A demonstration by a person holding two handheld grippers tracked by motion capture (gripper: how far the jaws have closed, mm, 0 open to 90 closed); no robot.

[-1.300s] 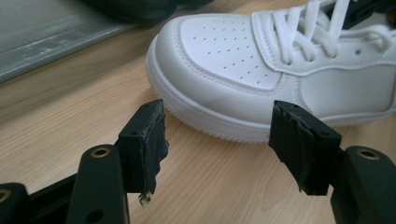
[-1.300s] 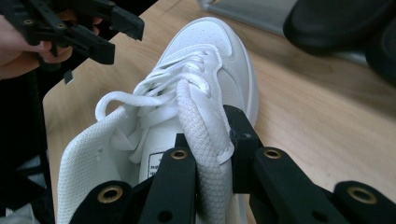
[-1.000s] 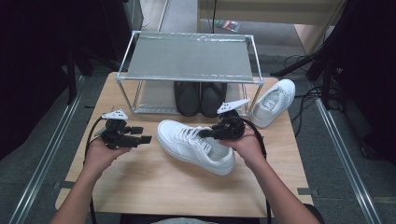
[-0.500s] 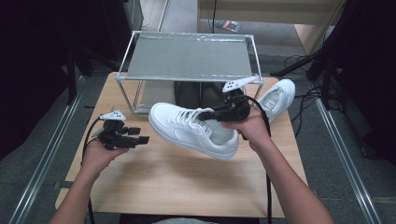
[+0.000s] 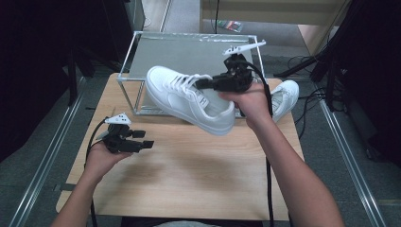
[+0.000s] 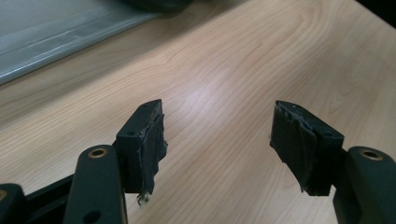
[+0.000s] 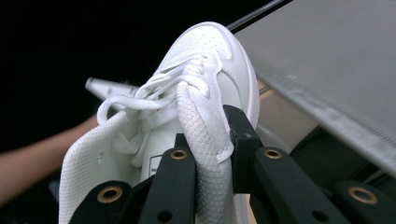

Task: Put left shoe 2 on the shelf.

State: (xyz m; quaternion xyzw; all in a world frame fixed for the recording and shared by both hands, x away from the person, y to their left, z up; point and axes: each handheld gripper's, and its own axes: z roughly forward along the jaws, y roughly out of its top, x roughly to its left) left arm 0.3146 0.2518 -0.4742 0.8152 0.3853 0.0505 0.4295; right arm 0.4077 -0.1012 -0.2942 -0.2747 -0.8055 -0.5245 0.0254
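Note:
A white sneaker (image 5: 187,97) hangs in the air in front of the metal-framed rack (image 5: 137,61), toe pointing left. My right gripper (image 5: 208,83) is shut on the sneaker's collar; in the right gripper view the jaws pinch the padded collar wall (image 7: 205,154) of the white sneaker (image 7: 205,79). My left gripper (image 5: 144,139) rests low over the wooden table (image 5: 189,170) at the left, open. Its pads (image 6: 149,144) stand wide apart with bare wood between them.
A second white sneaker (image 5: 283,97) lies on the table at the right behind my right hand. The rack has a flat grey top shelf (image 5: 189,52) and a lower space. Cables trail off the table's right side.
My right gripper has lifted the white sneaker off the table, up and back to the level of the rack's top. The left gripper has stayed in place.

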